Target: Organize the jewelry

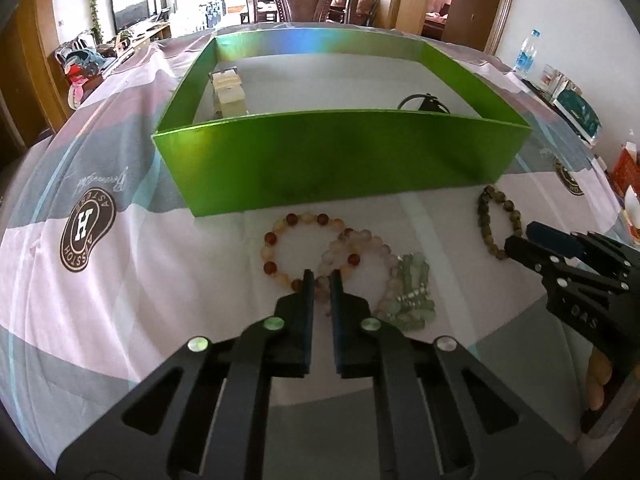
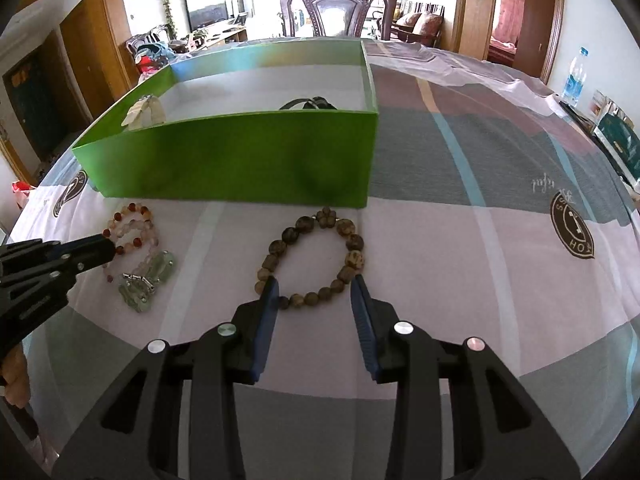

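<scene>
A green box point(image 1: 332, 160) point(image 2: 240, 160) stands on the table and holds a cream bracelet point(image 1: 228, 94) and a dark item point(image 1: 424, 103). In front of it lie a red-and-orange bead bracelet point(image 1: 280, 236), a pale pink bead bracelet point(image 1: 360, 244), a green stone bracelet point(image 1: 412, 292) and a brown bead bracelet point(image 2: 316, 256). My left gripper point(image 1: 322, 276) is nearly shut around beads where the red and pink bracelets overlap. My right gripper point(image 2: 316, 284) is open, its fingers astride the near part of the brown bracelet.
A plaid tablecloth with round logos point(image 1: 86, 236) covers the table. A water bottle point(image 2: 574, 76) and boxes point(image 2: 618, 136) stand at the right edge. A wooden chair point(image 2: 340, 8) is behind the table.
</scene>
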`<action>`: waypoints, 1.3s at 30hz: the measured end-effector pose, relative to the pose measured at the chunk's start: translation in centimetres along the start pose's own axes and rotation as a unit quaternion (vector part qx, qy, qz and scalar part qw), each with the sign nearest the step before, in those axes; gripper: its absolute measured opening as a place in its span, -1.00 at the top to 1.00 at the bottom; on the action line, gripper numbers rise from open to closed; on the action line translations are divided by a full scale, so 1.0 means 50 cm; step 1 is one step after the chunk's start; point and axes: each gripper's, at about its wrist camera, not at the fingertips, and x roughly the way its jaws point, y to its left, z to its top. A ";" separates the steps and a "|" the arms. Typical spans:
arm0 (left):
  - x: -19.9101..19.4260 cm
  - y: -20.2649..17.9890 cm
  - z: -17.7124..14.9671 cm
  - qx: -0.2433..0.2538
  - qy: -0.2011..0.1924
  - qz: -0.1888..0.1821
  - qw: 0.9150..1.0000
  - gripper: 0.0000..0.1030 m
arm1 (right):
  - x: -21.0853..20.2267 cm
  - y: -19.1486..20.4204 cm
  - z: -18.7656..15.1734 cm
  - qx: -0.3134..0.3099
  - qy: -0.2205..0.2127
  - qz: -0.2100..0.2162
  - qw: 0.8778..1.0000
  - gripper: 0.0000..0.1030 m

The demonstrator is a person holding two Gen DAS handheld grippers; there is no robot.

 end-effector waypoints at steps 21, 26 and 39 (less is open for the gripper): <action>-0.061 0.040 -0.083 -0.016 0.006 0.006 1.000 0.40 | -0.006 0.003 -0.018 -0.011 0.025 -0.013 1.000 0.27; -0.055 0.031 -0.083 -0.009 0.008 0.002 1.000 0.30 | -0.033 0.015 -0.016 -0.017 0.000 -0.006 1.000 0.27; -0.046 0.010 -0.090 0.003 0.011 0.006 1.000 0.18 | -0.037 0.115 0.016 -0.069 0.000 0.089 0.994 0.27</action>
